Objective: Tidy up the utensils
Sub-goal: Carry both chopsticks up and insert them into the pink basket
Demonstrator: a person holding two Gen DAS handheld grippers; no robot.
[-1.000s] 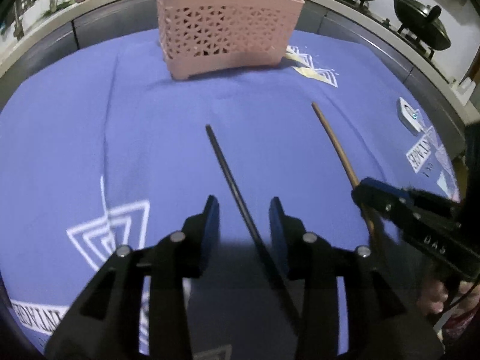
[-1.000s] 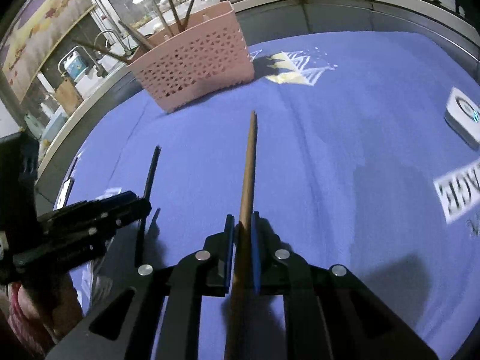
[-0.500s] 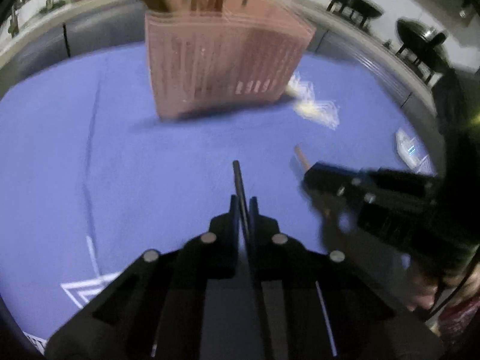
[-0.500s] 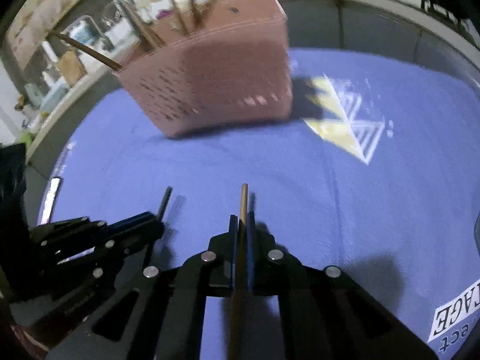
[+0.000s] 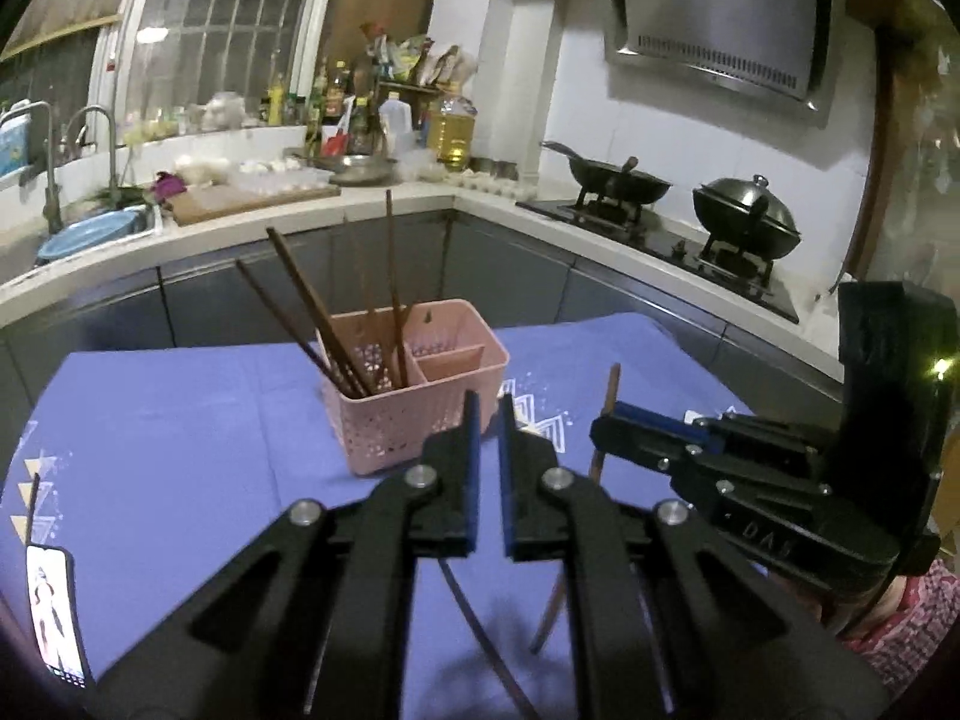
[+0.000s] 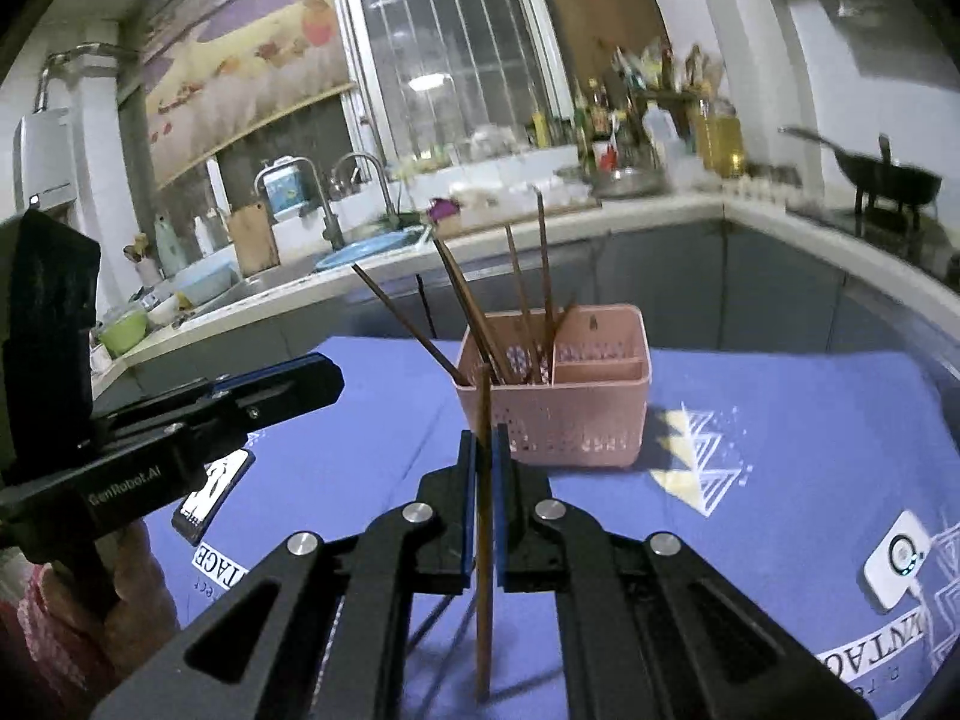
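Chopsticks: one slim brown stick [image 6: 483, 480] clenched upright in the right tool [image 6: 483, 450]; a dark stick [image 5: 480, 630] beneath the near-closed left tool [image 5: 487, 420], grip unclear; five in the pink basket [image 6: 576, 420].

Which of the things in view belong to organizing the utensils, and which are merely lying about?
Job:
- dark chopstick in left gripper
- brown chopstick in right gripper
- pink basket, with chopsticks already in it

Lying about:
- phone
- white gadget
- woks
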